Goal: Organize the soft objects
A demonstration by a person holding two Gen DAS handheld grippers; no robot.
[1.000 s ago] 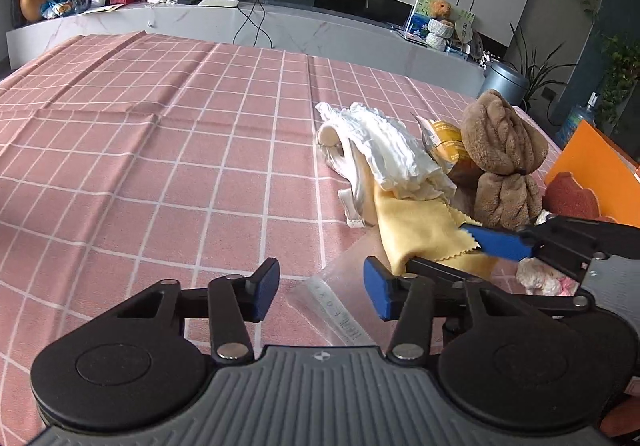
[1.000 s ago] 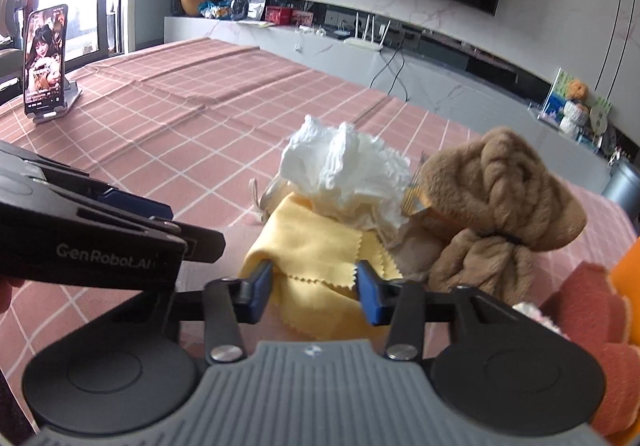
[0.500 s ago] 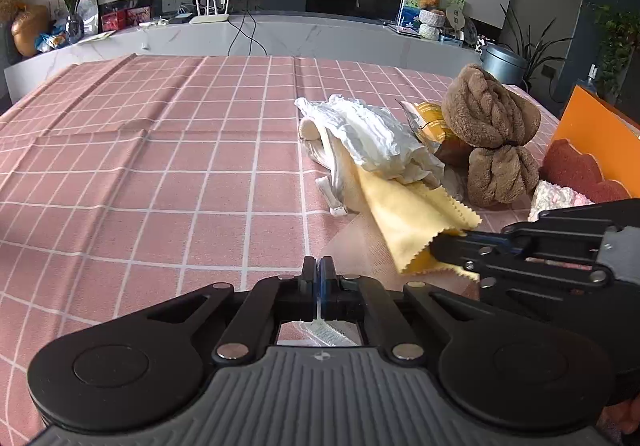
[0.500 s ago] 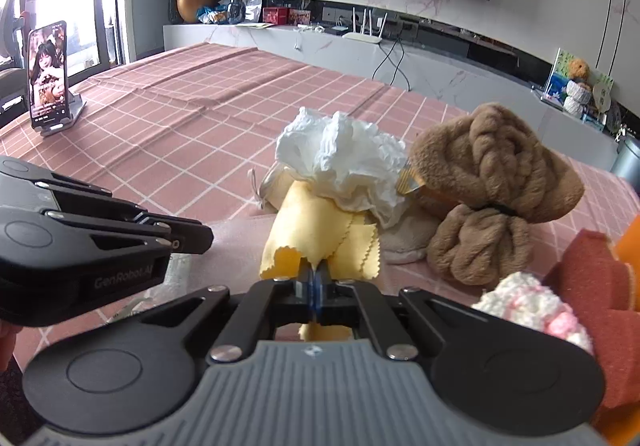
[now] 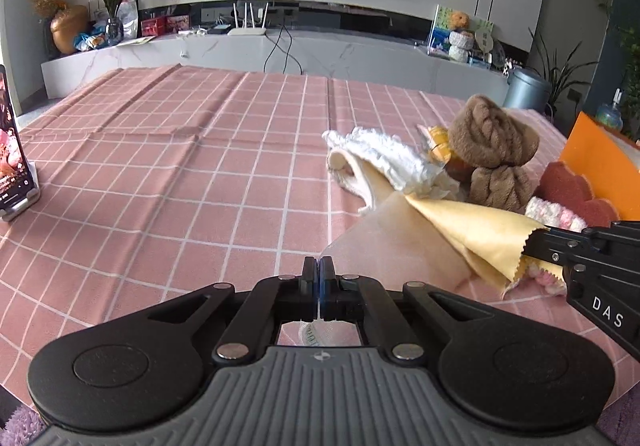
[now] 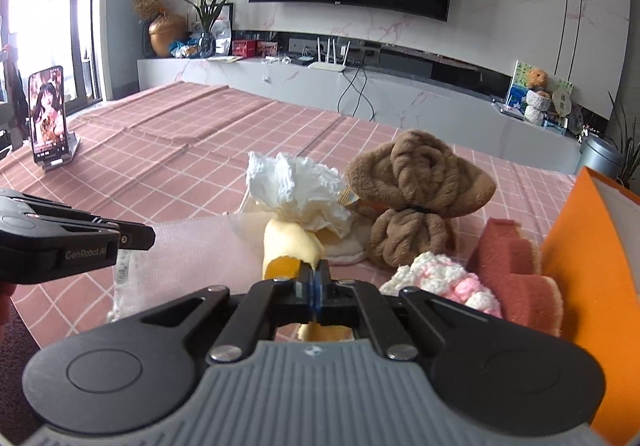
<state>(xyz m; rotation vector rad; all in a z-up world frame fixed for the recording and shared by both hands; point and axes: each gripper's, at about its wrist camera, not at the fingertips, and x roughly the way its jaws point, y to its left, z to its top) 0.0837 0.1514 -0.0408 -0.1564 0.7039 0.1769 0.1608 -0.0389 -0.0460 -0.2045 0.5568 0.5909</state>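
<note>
While your left gripper (image 5: 319, 278) pinches the edge of a clear plastic bag (image 5: 384, 242), your right gripper (image 6: 315, 286) is clamped on the yellow cloth (image 5: 480, 234). You hold both up off the pink checked tablecloth (image 5: 200, 174). The cloth's far end looks tucked under the crumpled white paper (image 6: 296, 186), though I can't be sure. Just beside that sits the brown knotted towel (image 6: 412, 182). Near your right side lie a pink and white fluffy thing (image 6: 444, 278) and red sponges (image 6: 516, 274).
</note>
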